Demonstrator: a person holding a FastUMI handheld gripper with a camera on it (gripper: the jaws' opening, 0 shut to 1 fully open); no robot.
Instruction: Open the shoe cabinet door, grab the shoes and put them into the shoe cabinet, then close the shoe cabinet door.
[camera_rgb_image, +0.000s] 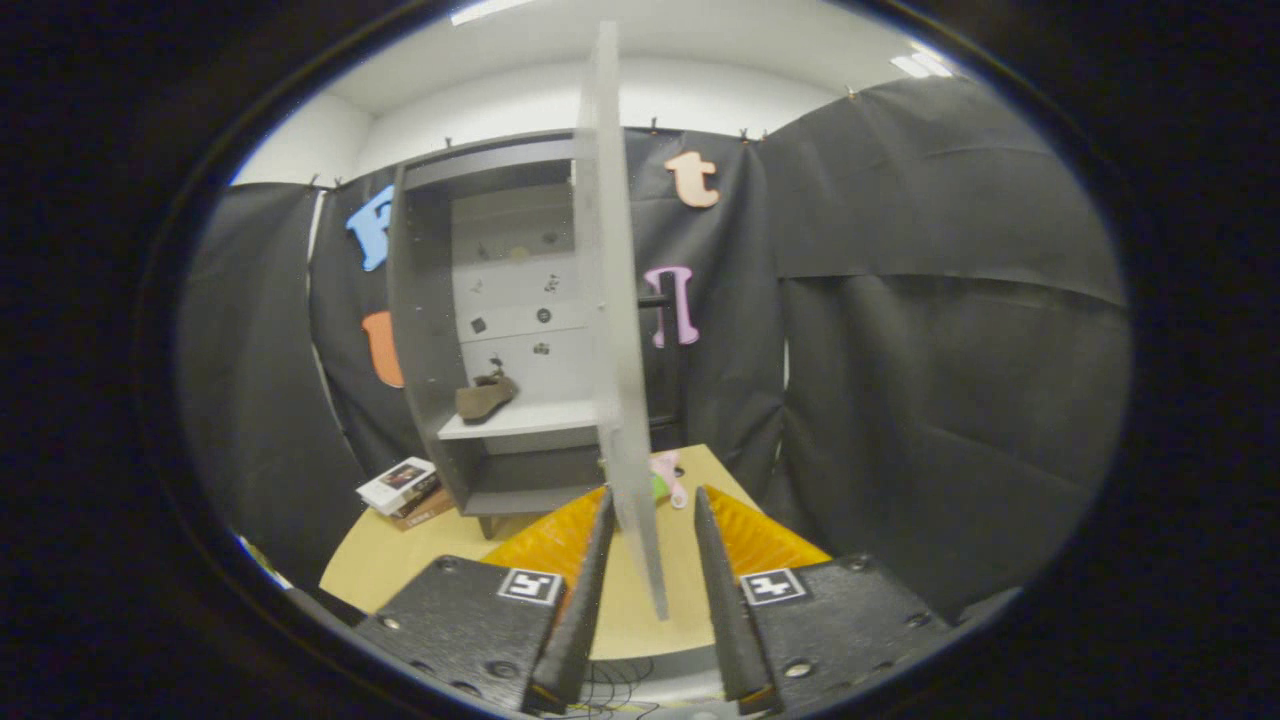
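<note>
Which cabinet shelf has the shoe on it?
The middle shelf holds the brown shoe; the bottom board looks bare. The door edge stands between the open fingers.

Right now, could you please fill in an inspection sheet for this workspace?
Surface: round wooden table, bare ahead of the fingers.
Job's things: shoe cabinet open; door swung out edge-on; one brown shoe on the shelf.
Clutter: small boxes left of the cabinet; pink and green item behind the door.
Gripper: fingers apart, the door's edge between them, contact unclear.
Cables: thin wires below the fingers.
Surroundings: black cloth wall, white ceiling.
</note>
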